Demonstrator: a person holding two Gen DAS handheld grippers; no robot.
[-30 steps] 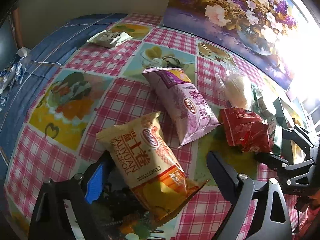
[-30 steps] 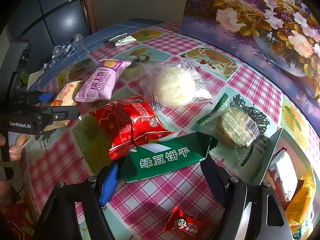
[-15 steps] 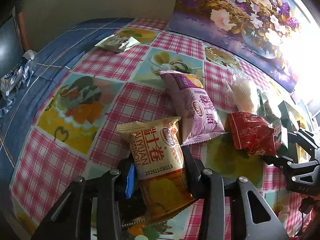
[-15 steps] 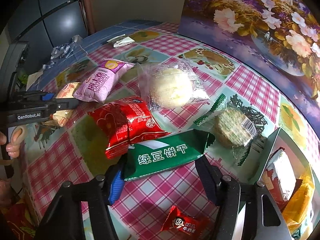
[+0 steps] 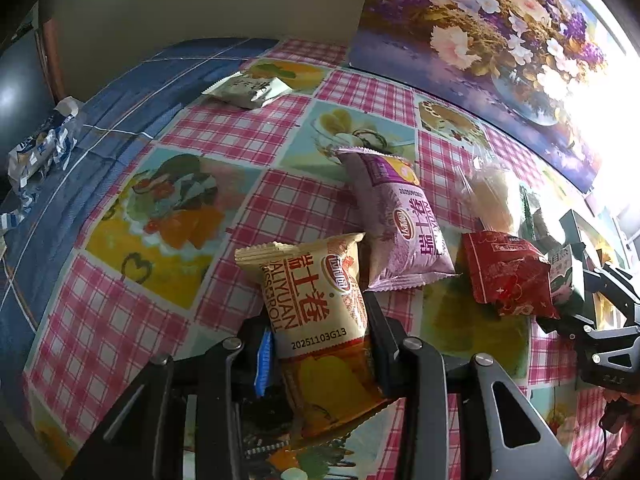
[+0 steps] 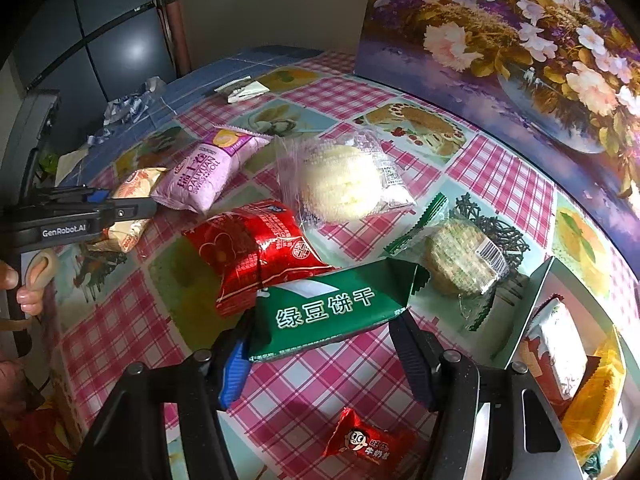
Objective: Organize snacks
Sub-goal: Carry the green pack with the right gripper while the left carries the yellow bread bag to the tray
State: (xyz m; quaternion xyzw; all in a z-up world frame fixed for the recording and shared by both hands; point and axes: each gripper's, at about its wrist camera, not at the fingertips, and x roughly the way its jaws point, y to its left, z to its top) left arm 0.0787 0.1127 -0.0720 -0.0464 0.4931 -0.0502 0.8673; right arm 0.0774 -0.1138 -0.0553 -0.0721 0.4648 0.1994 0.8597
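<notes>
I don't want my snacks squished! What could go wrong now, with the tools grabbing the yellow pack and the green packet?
1. The left tool is clamped across the yellow pack; the soft roll inside may get squashed.
2. The right tool, whose jaws have just been closing, holds the green packet by its ends; it might buckle and slip.
3. The green packet overlaps the red packet, so lifting could drag it.
</notes>
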